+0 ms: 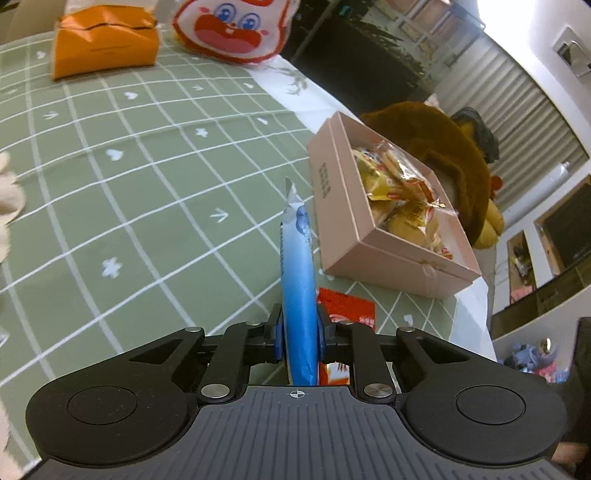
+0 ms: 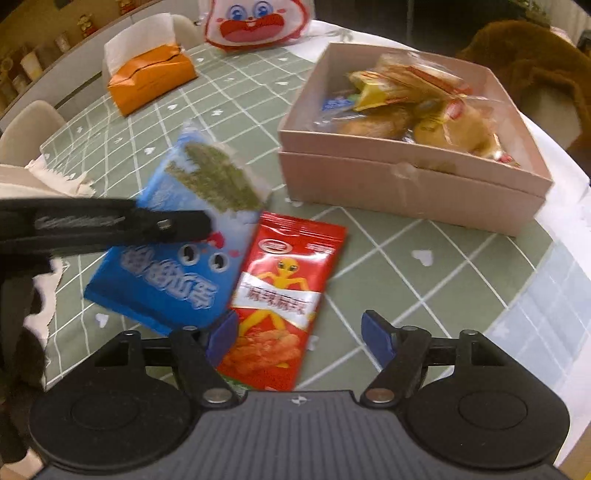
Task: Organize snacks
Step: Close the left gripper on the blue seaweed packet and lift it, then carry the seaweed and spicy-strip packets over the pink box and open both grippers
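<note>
My left gripper is shut on a blue seaweed snack packet, held edge-on above the table; the packet also shows face-on in the right wrist view with the left gripper's black finger across it. A red snack packet lies flat on the green checked tablecloth, partly visible in the left wrist view. My right gripper is open just above the red packet's near end. A pink cardboard box holding several wrapped snacks stands beyond, also in the left wrist view.
An orange tissue box and a white cartoon-face bag stand at the far side. A brown plush toy sits past the box off the table edge. A cream cloth lies at left.
</note>
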